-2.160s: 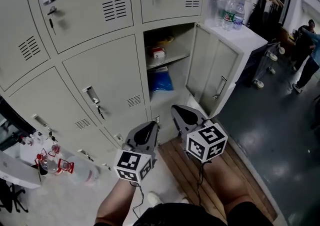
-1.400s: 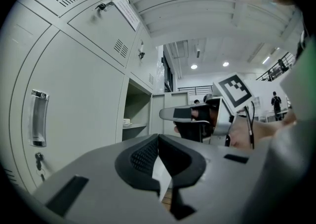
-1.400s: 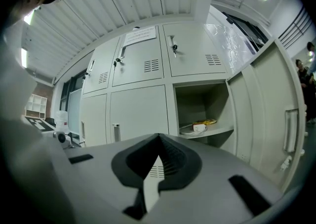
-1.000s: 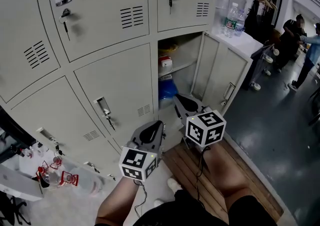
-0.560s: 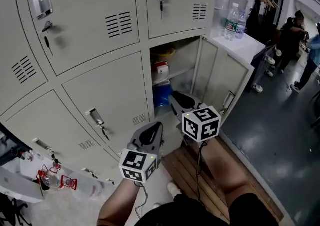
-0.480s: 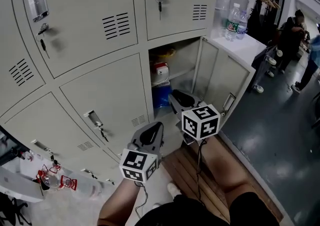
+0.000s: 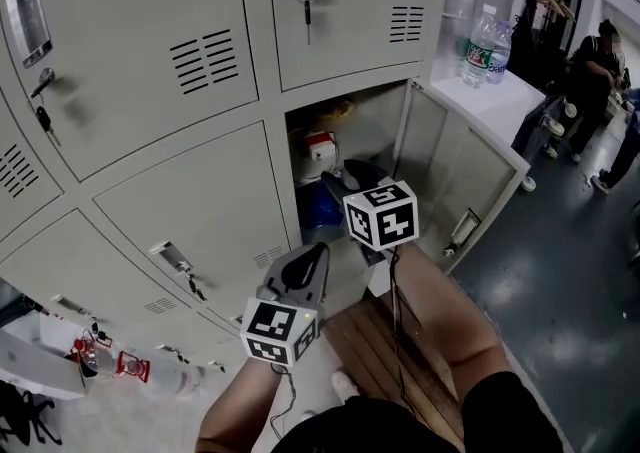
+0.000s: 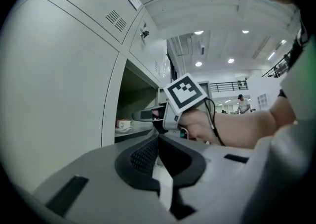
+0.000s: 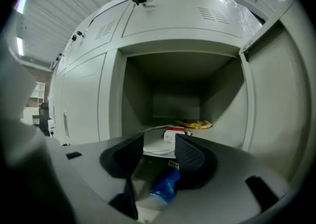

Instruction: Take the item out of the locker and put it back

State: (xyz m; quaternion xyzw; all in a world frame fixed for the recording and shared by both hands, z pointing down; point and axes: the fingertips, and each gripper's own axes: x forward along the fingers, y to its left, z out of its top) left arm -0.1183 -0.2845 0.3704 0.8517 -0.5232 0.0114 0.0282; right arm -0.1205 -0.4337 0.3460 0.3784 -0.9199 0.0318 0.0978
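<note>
Jaws on right gripper (image 9: 159, 141) opening, empty; on left gripper (image 8: 158, 138) together; risk: fouling grey metal shelf (image 9: 217, 134) ahead, missing blue plastic packet (image 9: 165, 186) below.

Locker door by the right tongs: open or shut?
Open. The door is swung out to the right, so the inside shows, with a red-and-white box and a blue bag in it.

The head view looks steeply down from behind the left gripper (image 7: 305, 269) and right gripper (image 7: 338, 177), with the open locker (image 7: 372, 131) at 12 o'clock. The right gripper view sits nearest, facing straight into the locker (image 9: 177, 94) between opening jaws that grip nothing. The left gripper view looks up from low down and shares two things with the head view: the locker (image 8: 134, 94) at 10 o'clock and the right gripper (image 8: 148, 114).
</note>
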